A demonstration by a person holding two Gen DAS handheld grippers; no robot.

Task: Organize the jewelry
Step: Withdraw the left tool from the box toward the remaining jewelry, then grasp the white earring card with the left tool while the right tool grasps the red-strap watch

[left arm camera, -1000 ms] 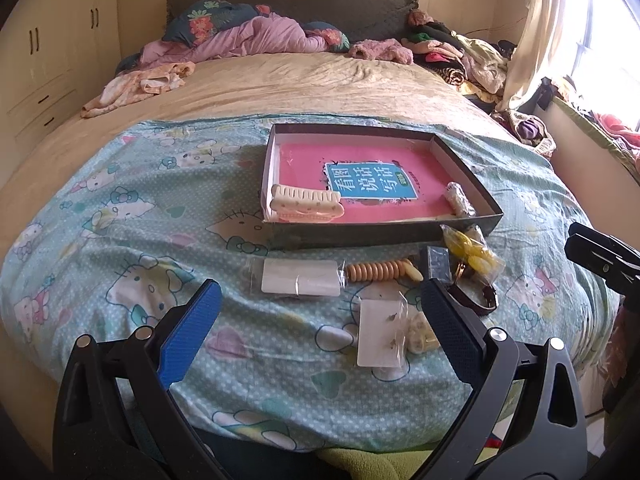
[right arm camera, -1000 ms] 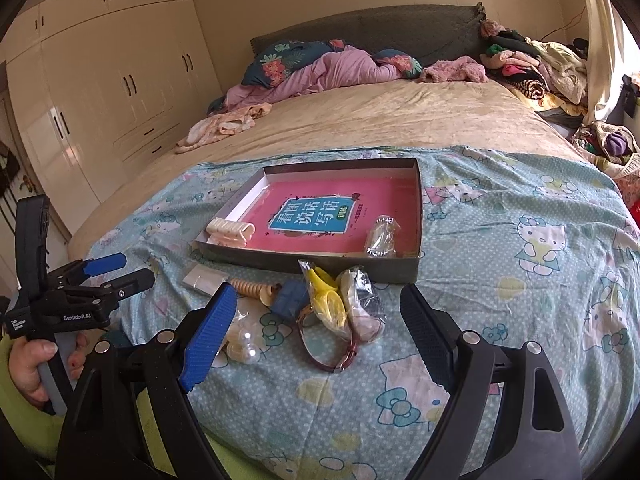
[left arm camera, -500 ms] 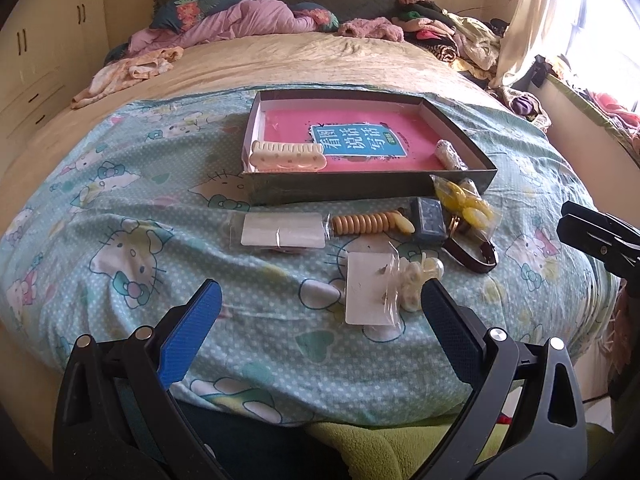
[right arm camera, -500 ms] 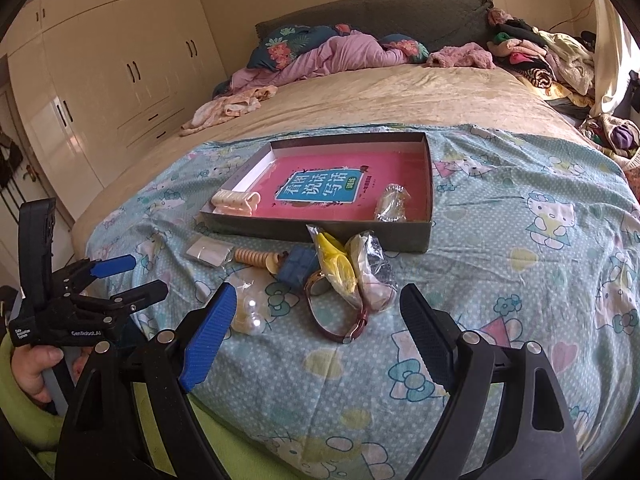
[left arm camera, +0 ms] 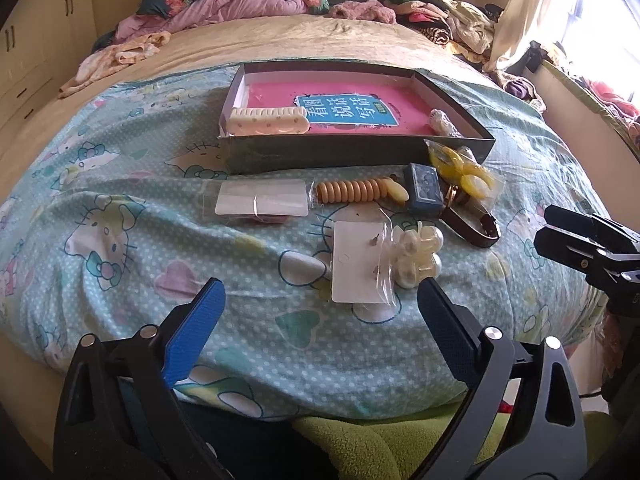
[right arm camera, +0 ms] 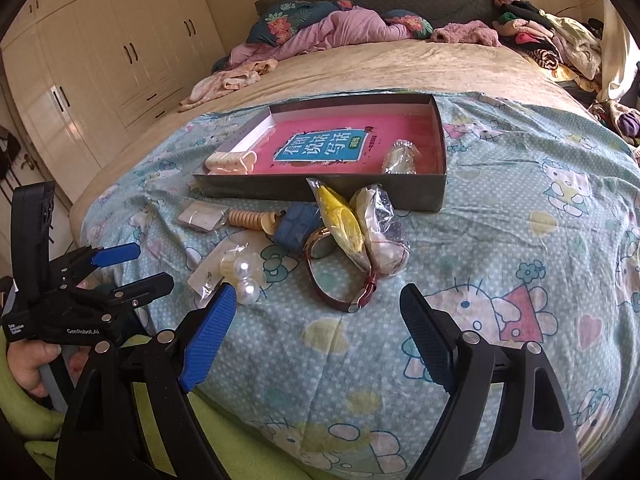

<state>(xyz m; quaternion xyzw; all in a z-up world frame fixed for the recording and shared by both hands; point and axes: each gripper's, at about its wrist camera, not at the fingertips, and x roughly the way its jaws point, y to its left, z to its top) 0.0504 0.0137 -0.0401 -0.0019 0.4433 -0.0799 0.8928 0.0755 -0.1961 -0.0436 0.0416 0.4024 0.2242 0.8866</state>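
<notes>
Blue-padded left gripper (left arm camera: pixel 320 312): fingers released, nothing between them; they have just been closing a little and now sit lower over the earring card (left arm camera: pixel 357 266) just ahead.
Right gripper (right arm camera: pixel 316 316): fingers spread, empty; watch (right arm camera: pixel 340 272) just ahead.
Meaning: first pickups look imminent; most jewelry lies outside the box (left arm camera: pixel 360 152).
Writing: Chinese title on the box's pink book; "GenRobot.AI" on the left gripper.
</notes>
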